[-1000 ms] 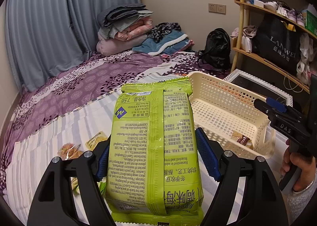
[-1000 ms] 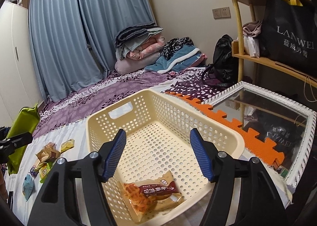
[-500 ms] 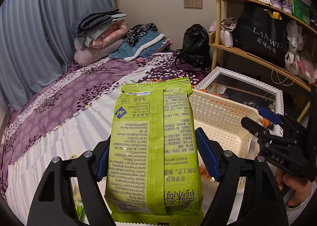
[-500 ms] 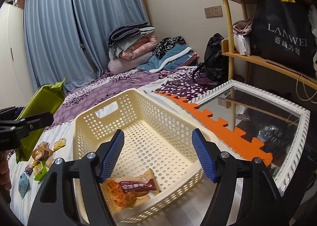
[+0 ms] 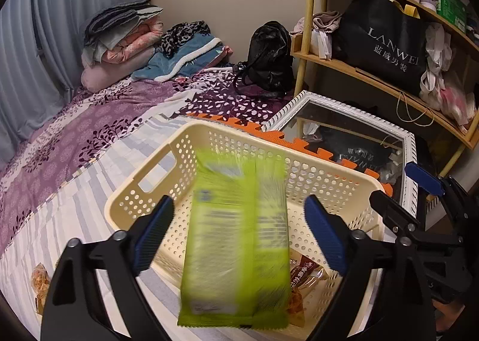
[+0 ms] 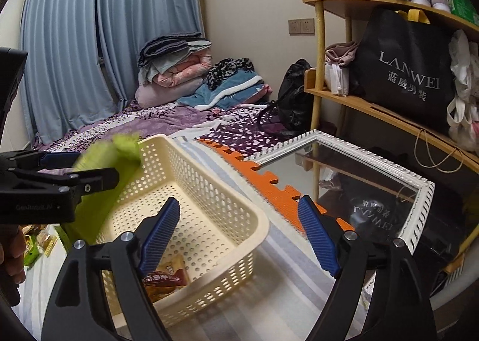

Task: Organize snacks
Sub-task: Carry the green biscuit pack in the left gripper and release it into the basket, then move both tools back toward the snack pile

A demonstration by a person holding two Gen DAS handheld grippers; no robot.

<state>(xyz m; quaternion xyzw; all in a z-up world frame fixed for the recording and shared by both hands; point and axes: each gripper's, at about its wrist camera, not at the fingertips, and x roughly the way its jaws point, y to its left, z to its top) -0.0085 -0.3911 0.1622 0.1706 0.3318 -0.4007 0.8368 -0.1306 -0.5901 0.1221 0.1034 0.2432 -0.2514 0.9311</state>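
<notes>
So from the left wrist view, the left claw [image 5: 236, 233] has its blue pads spread wide, and the green snack pack [image 5: 236, 239] sits between them, motion-blurred and not touching either pad. It's over the near rim of the cream basket [image 5: 314, 173], which rests on the striped bed cover [image 5: 74, 212]. Down in the basket's near corner there's a brown snack packet [image 5: 305, 275], half hidden by the green pack. A few loose snacks [image 5: 40, 281] lie on the cover off to the left. The right claw [image 5: 401, 191] pokes in from the right edge, beside the basket, next to a white-framed mirror [image 5: 410, 143].

Over on the right wrist view, the right claw [image 6: 239, 236] is wide apart too, holding nothing, hovering over the basket's [image 6: 209, 185] near right corner. The green pack [image 6: 101, 176] is a blur at the basket's left side, right by the left claw [image 6: 74, 167]. The brown packet [image 6: 164, 278] lies on the basket floor near the front wall.
</notes>
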